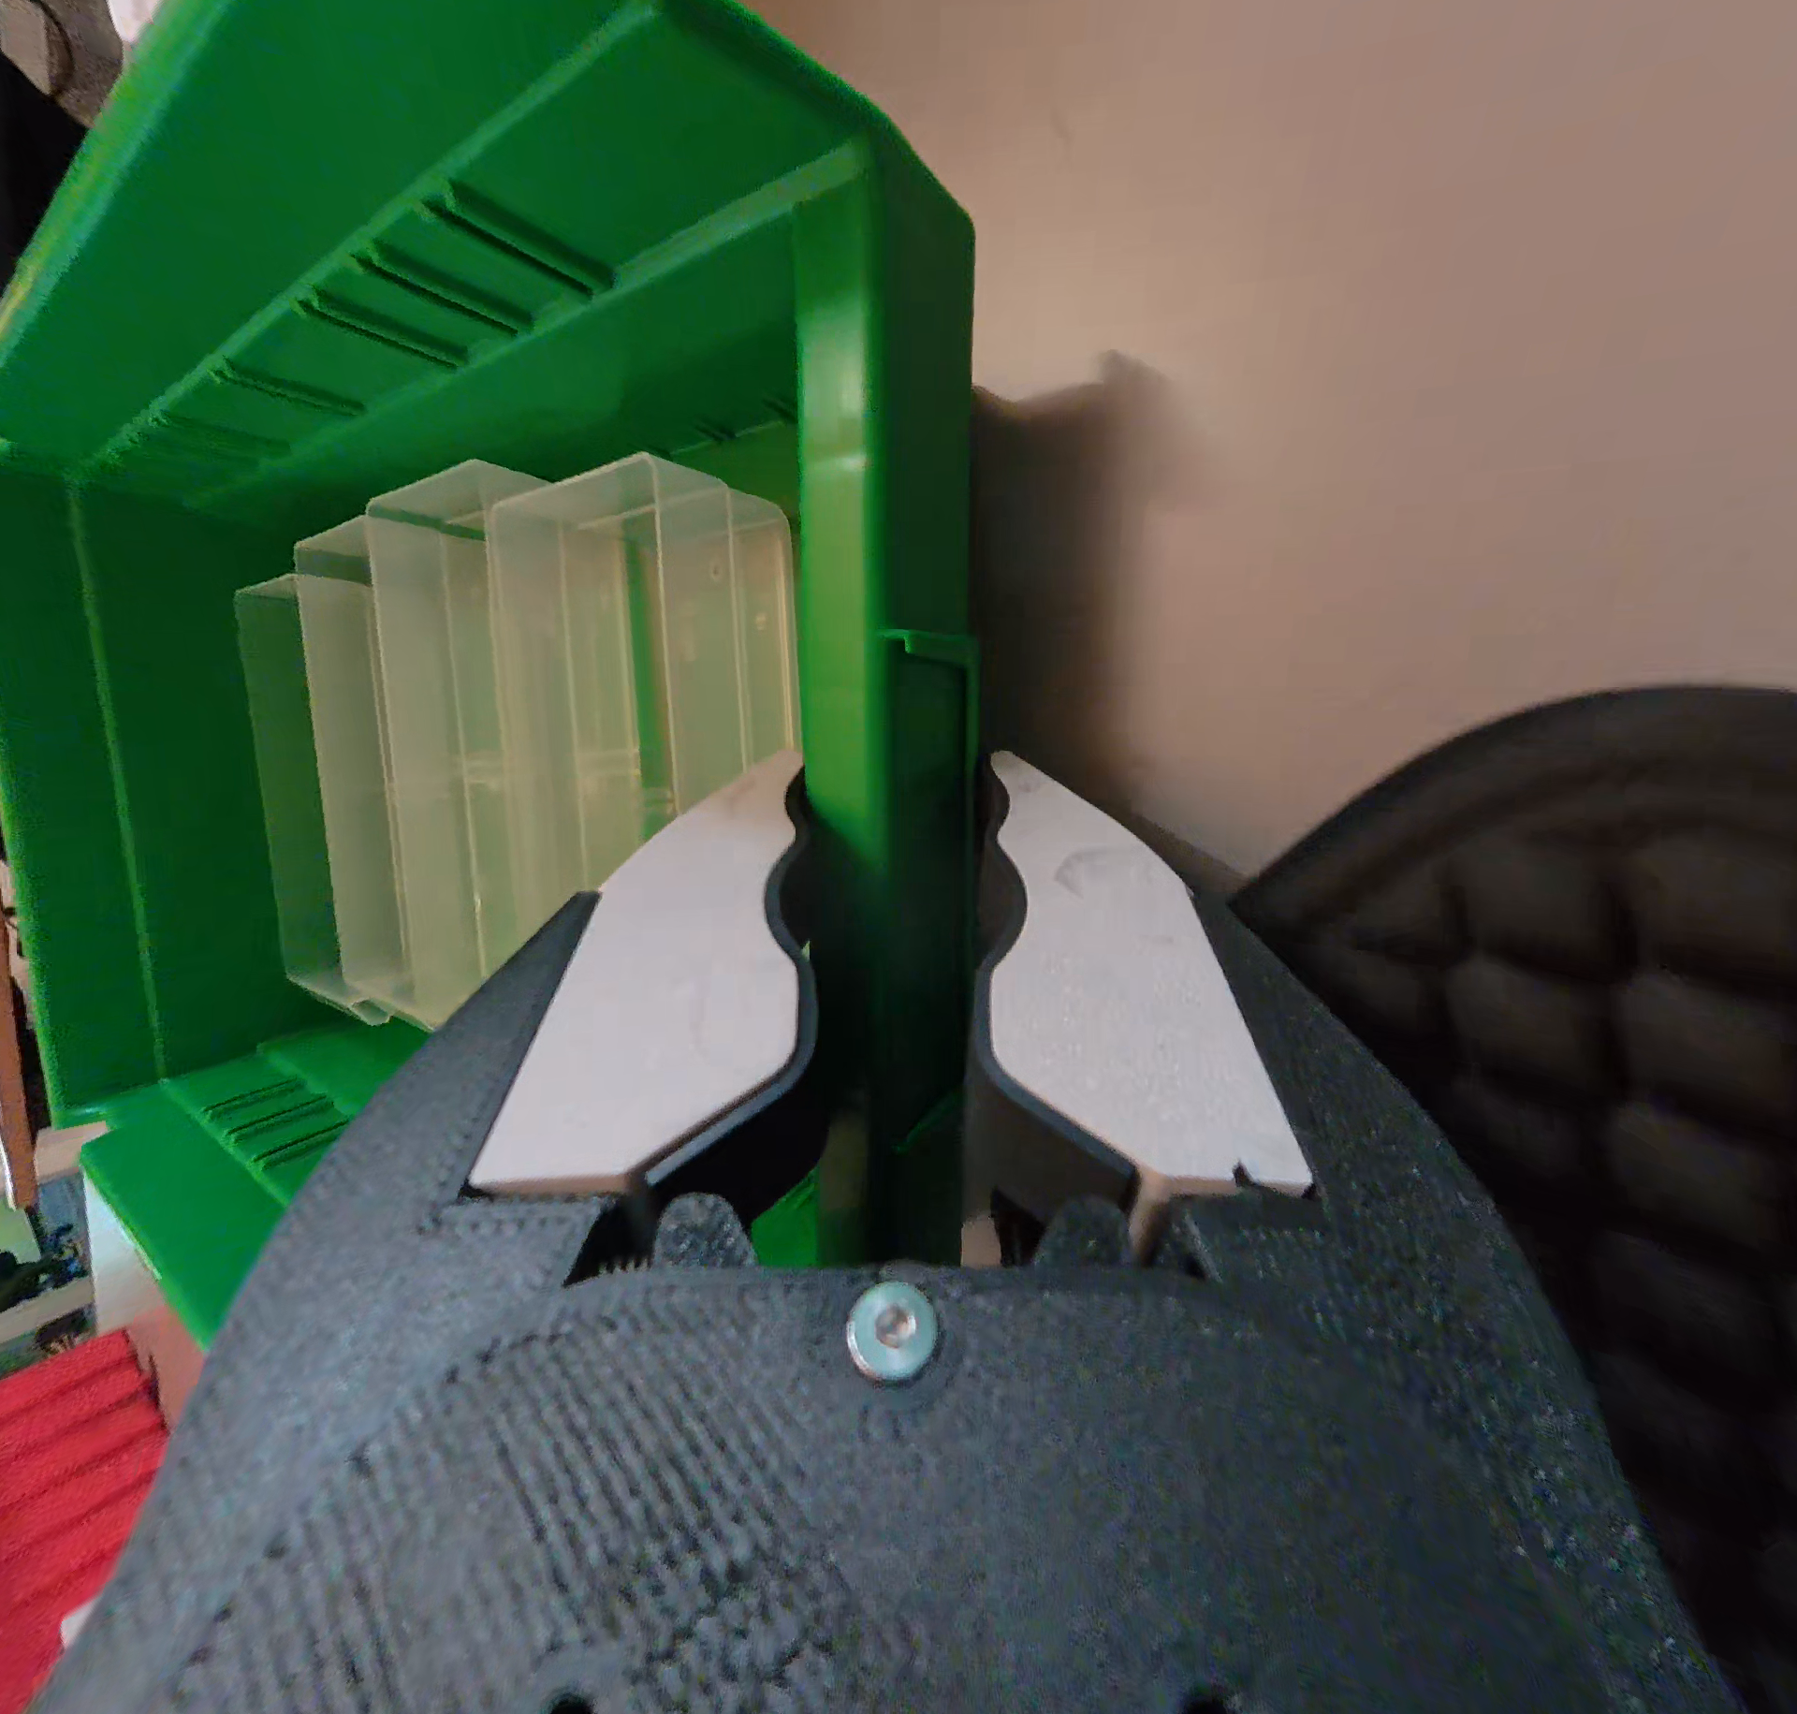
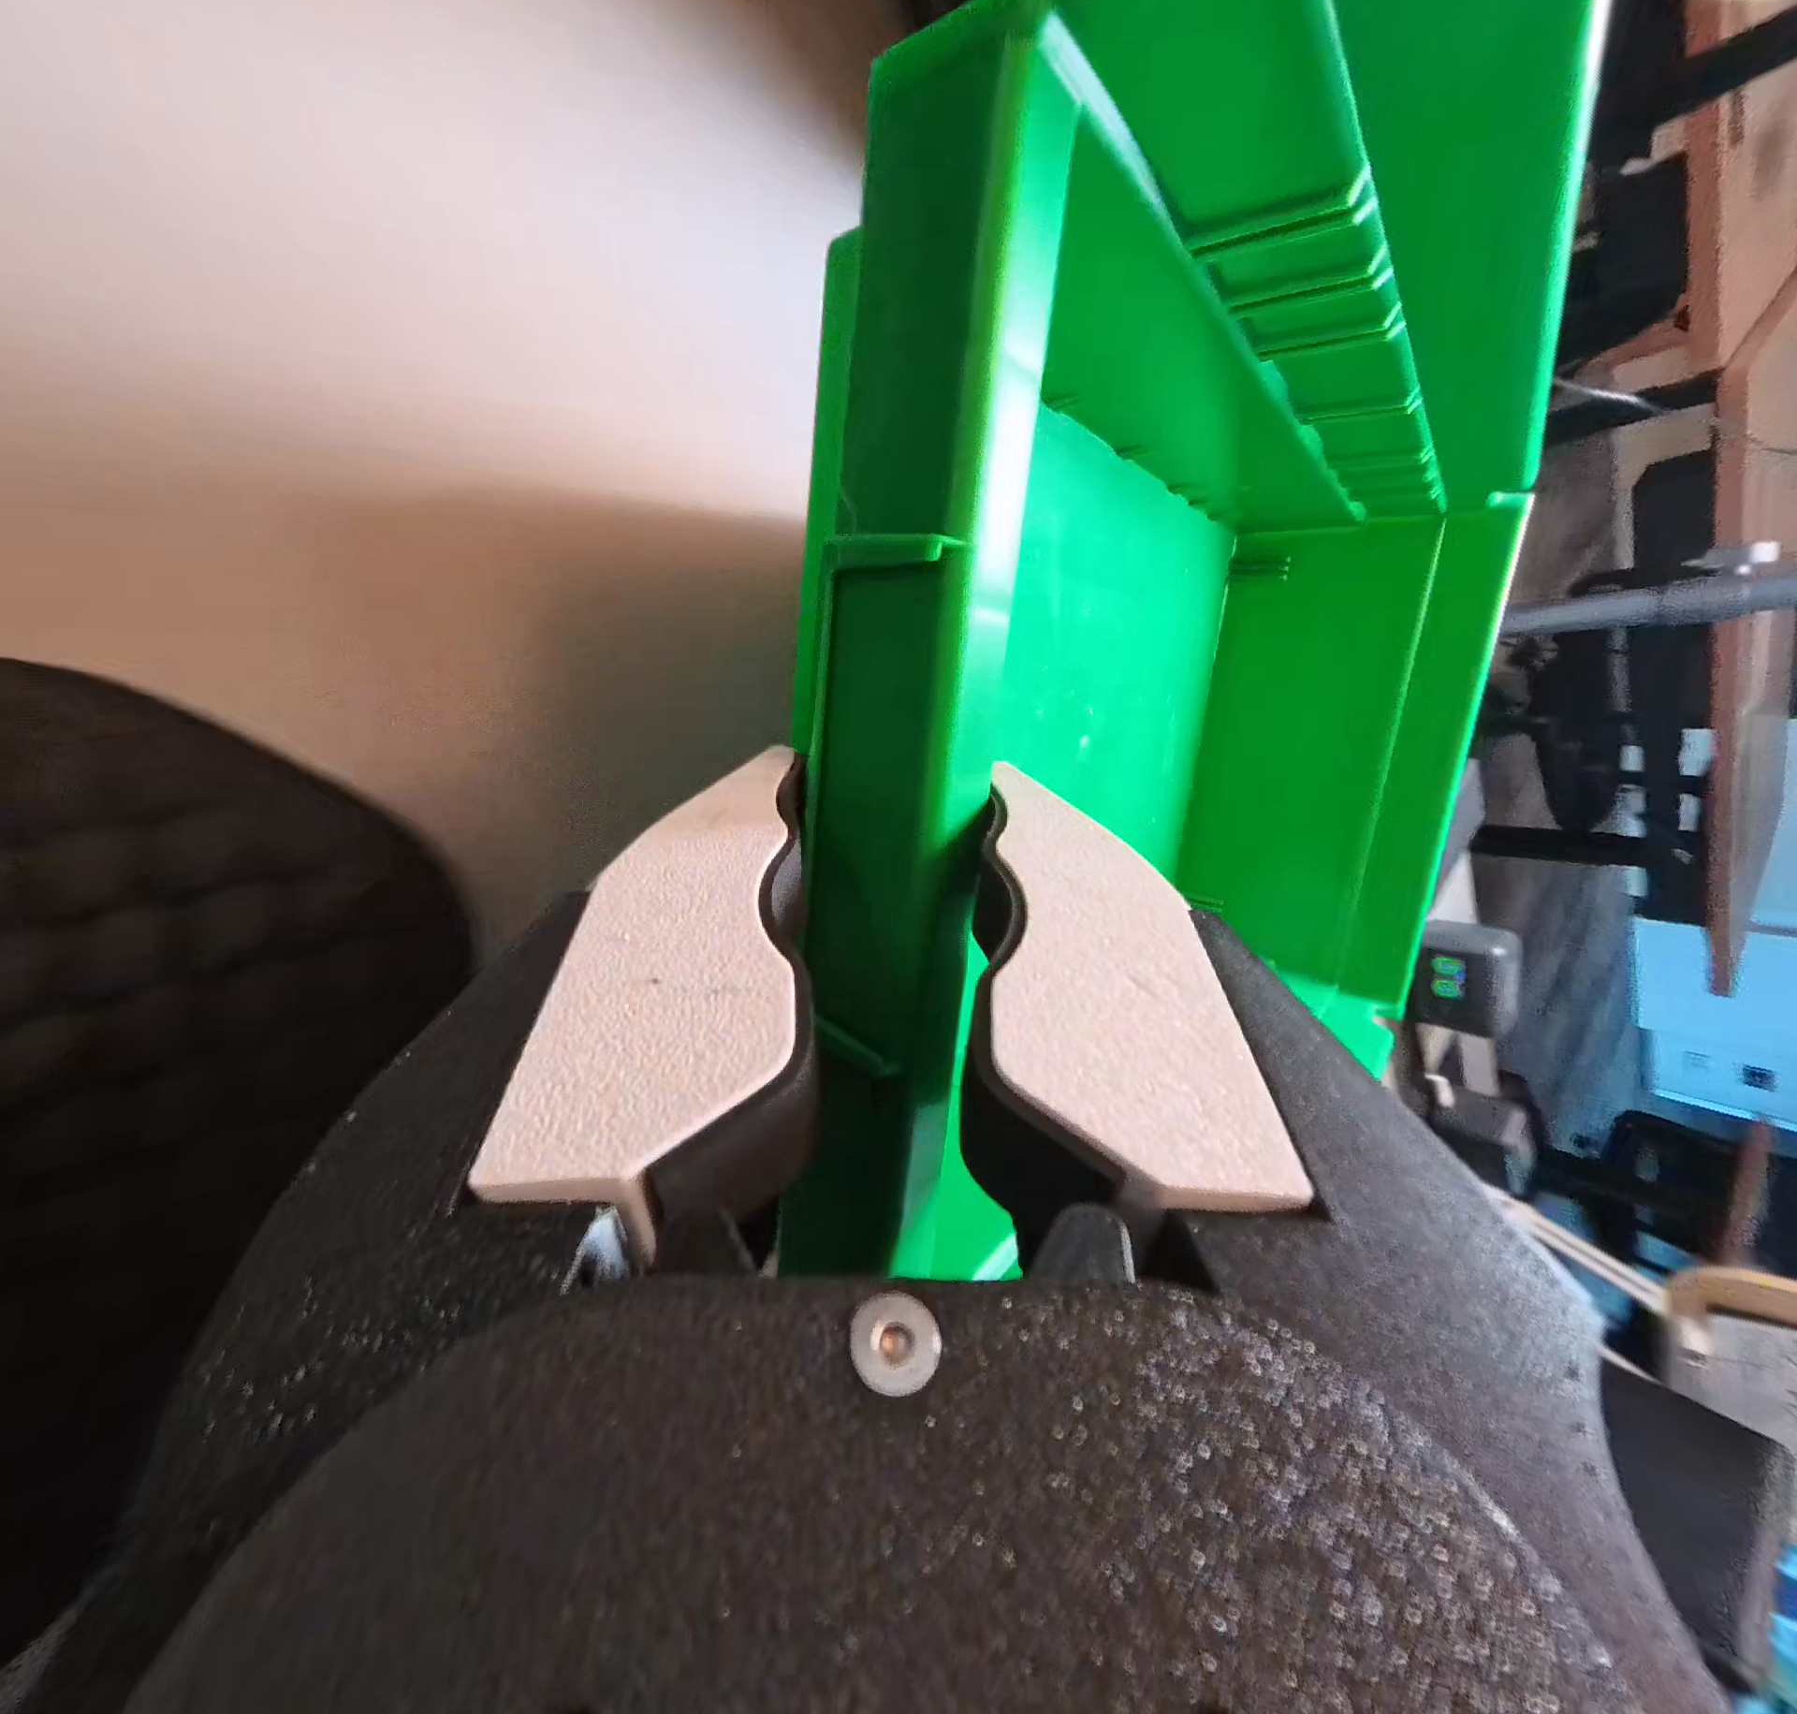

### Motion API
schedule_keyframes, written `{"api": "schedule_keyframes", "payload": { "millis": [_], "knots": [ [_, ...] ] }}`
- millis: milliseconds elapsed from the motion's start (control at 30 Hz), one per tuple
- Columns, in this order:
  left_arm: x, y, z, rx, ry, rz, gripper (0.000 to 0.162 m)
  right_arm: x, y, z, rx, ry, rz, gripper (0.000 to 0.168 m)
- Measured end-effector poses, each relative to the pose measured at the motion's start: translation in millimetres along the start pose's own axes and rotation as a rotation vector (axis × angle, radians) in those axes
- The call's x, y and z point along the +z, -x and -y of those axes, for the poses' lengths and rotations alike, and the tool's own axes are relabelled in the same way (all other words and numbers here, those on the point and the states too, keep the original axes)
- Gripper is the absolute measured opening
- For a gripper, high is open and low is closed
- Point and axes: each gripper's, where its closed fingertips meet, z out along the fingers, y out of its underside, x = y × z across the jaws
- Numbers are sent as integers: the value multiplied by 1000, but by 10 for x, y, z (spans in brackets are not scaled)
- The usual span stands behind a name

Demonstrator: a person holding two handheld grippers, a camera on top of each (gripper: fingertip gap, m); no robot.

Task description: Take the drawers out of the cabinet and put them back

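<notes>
I see a bright green cabinet (image 1: 880,520) holding pale translucent drawers (image 1: 545,724), my grippers' fingers (image 1: 671,977) light grey on speckled black bodies, a beige wall (image 1: 1361,257), a black quilted cushion (image 1: 1575,1035) and a red ribbed cloth (image 1: 68,1473).

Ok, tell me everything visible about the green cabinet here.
The green cabinet is a glossy moulded plastic shell, open at the front, with ribbed drawer runners along its inner walls. Translucent clear drawers sit inside in the left wrist view; the bay seen in the right wrist view looks empty. The left gripper and right gripper each clamp a side wall. A beige wall is behind it.
</notes>
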Motion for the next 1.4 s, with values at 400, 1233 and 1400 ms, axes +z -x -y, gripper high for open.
{"api": "schedule_keyframes", "payload": {
  "millis": [400,1233,1400],
  "knots": [
    [409,377,288,31,-35,-14,30,1220,-418,-421,-207,85,-137,31],
    [825,977,549,-30,-129,50,41,930,-795,553,269,-278,-109,38],
    [497,1049,1021,-282,-399,-32,46,1033,-1084,955,498,-430,-117,37]
  ]
}}
